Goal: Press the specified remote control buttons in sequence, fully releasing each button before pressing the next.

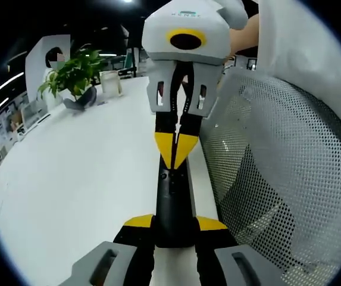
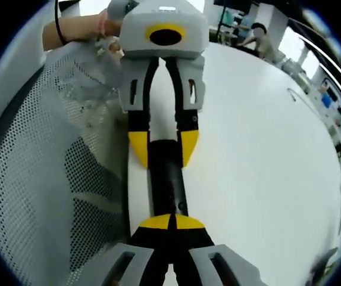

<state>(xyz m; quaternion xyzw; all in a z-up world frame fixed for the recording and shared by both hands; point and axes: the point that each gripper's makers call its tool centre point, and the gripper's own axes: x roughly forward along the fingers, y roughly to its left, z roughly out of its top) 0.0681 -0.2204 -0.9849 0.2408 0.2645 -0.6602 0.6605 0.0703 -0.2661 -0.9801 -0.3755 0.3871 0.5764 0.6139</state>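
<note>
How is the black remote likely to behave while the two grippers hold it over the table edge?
The remote looks like a rigid, slim bar, so it probably won't flex. The left gripper clamps one end and the right gripper the other, so it should stay steady. Its smooth casing may slip if one lets go.

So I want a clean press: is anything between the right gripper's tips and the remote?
Nothing visible is. The right gripper, jaws together, appears to sit directly on the remote's top face. The left gripper clamps its sides at the other end. The mesh chair back is off to one side.
</note>
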